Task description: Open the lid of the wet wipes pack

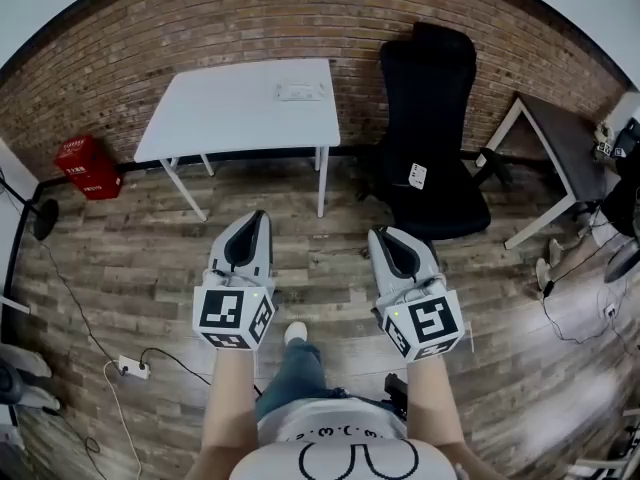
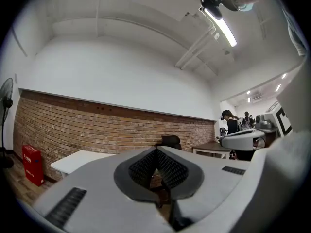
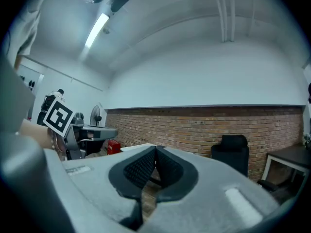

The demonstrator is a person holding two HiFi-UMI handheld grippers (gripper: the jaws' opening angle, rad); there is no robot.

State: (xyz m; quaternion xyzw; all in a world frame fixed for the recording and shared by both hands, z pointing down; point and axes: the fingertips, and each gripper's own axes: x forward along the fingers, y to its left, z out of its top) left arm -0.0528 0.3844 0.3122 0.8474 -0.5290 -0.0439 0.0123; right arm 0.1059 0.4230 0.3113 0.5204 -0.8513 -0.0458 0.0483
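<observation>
The wet wipes pack lies flat near the far right corner of a white table by the brick wall, several steps ahead of me. My left gripper is held level over the wooden floor, shut, nothing between its pads. My right gripper hangs beside it, also shut and empty. In the left gripper view the left gripper points at the wall with its tips touching, and the table shows low at the left. In the right gripper view the right gripper has its tips together.
A black office chair stands right of the white table. A dark desk sits at the far right. A red box rests on the floor at the left. Cables and a power strip lie on the floor near my feet.
</observation>
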